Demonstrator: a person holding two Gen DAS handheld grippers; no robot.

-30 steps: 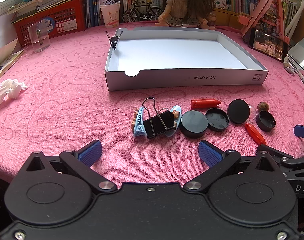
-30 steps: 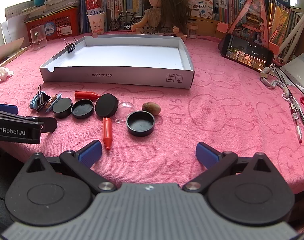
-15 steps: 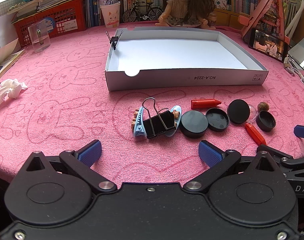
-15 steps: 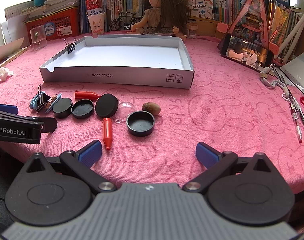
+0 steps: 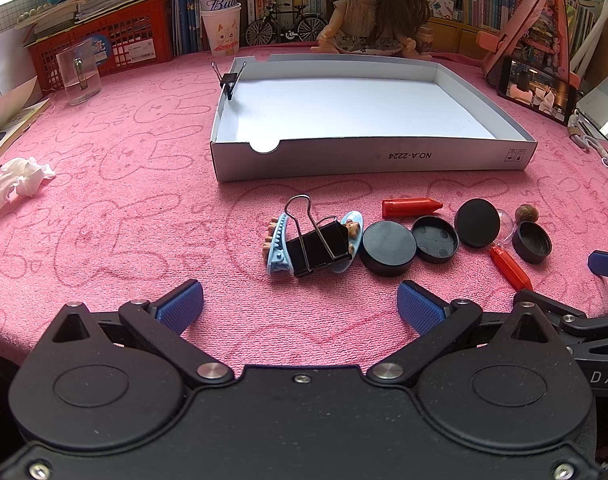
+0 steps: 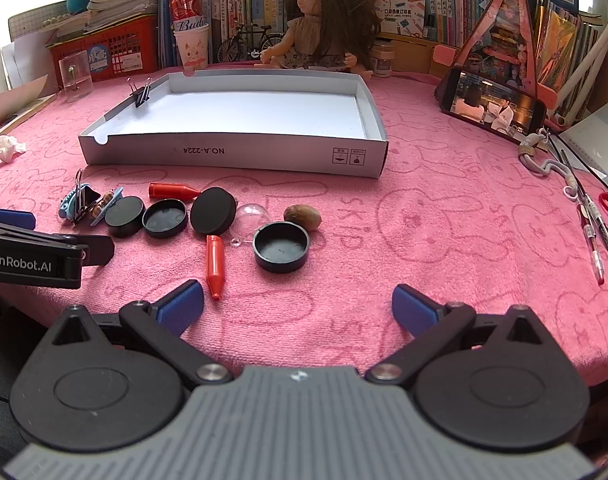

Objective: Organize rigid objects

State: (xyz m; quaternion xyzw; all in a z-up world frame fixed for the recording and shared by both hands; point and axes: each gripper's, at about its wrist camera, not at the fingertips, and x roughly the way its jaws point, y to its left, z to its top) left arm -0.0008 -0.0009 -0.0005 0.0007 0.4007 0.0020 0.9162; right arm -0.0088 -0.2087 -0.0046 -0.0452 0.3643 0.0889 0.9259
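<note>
A shallow white box (image 5: pixel 367 158) (image 6: pixel 232 152) lies on the pink cloth with a small binder clip (image 5: pixel 228 80) on its left wall. In front of it lie a black binder clip (image 5: pixel 319 242) on a blue hair clip (image 5: pixel 278 248), several black round lids (image 5: pixel 387 248) (image 6: pixel 280 246), two red caps (image 5: pixel 411 207) (image 6: pixel 215 264), a clear dome (image 6: pixel 250 216) and a nut (image 6: pixel 302 215). My left gripper (image 5: pixel 300 306) is open and empty, just short of the clips. My right gripper (image 6: pixel 298 306) is open and empty, near the red cap and the open lid.
A doll (image 5: pixel 375 4), books, a red basket (image 5: pixel 104 40), a paper cup with a can (image 5: pixel 222 20) and a clear glass (image 5: pixel 80 76) line the back. A crumpled tissue (image 5: pixel 18 180) lies left. A phone on a stand (image 6: pixel 495 108), pens and scissors (image 6: pixel 591 224) are right.
</note>
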